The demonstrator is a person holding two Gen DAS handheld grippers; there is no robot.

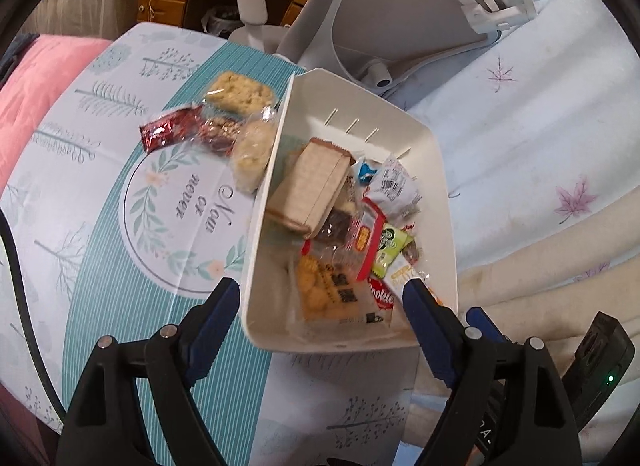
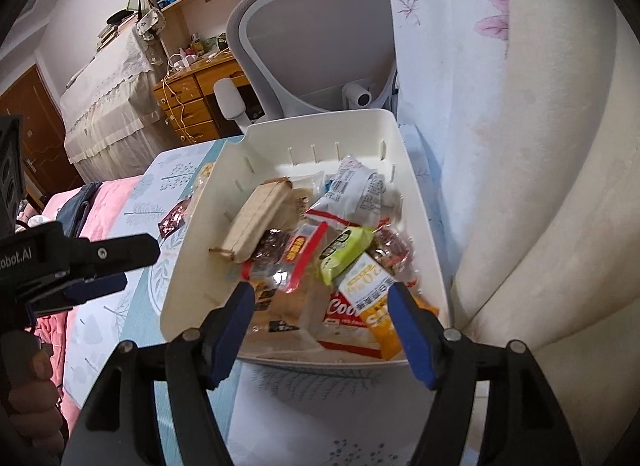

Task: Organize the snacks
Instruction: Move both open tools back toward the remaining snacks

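Holding nothing: left gripper (image 1: 320,298) and right gripper (image 2: 322,302), fingers spread wide over white bin (image 1: 436,169) of packaged snacks. Outside, at bin's 9 o'clock on printed cloth (image 1: 120,193): red wrapper (image 1: 170,130), four clear-wrapped cakes (image 1: 240,95).

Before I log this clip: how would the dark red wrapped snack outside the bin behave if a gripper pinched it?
The dark red wrapped snack looks small and flat, so probably light. Its shiny crinkled film would likely flex and could slip between pads. It lies on the patterned cloth, left of the white bin, touching another clear-wrapped snack, which might shift too.
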